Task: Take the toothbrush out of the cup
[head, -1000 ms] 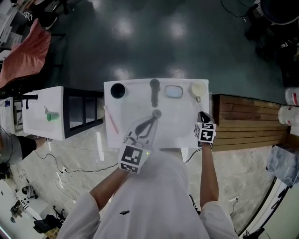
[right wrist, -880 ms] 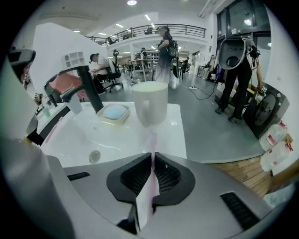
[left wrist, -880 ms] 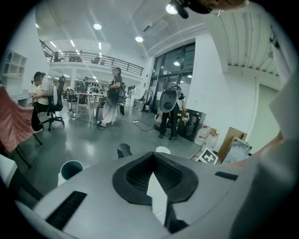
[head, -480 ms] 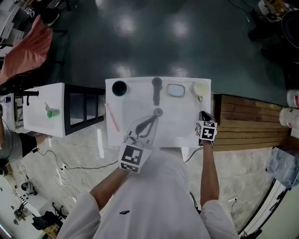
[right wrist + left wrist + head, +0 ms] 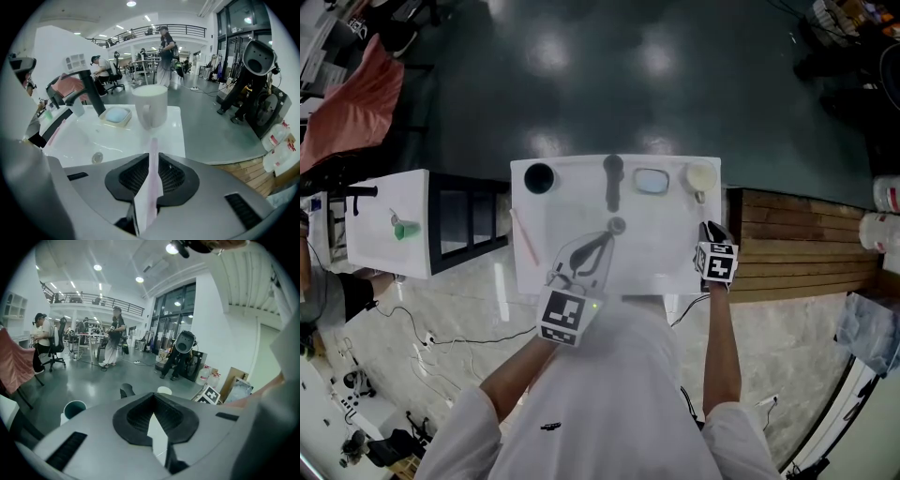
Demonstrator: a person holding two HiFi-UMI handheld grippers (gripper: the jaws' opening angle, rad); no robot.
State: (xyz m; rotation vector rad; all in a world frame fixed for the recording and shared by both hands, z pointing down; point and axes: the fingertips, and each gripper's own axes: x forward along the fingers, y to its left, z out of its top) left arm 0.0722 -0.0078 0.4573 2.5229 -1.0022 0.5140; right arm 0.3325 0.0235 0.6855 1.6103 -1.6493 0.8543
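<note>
A cream mug (image 5: pixel 698 178) (image 5: pixel 150 105) stands at the back right of the white sink top (image 5: pixel 666 246), with nothing showing above its rim. A dark cup (image 5: pixel 538 178) (image 5: pixel 74 408) stands at the back left. One pink toothbrush (image 5: pixel 523 239) (image 5: pixel 55 132) lies flat on the left edge. My right gripper (image 5: pixel 709 229) (image 5: pixel 153 157) hovers at the right edge, shut on a thin pink stick (image 5: pixel 153 146) that points at the mug and looks like a toothbrush handle. Over the basin, my left gripper (image 5: pixel 606 238) (image 5: pixel 153 397) is shut and holds nothing.
A dark faucet (image 5: pixel 611 178) (image 5: pixel 91 93) and a soap dish (image 5: pixel 651 182) (image 5: pixel 116 115) sit along the back; the drain (image 5: pixel 616 226) is mid-basin. A white side table (image 5: pixel 389 234) with a green item stands left, wooden slats (image 5: pixel 797 244) right. People stand far across the hall.
</note>
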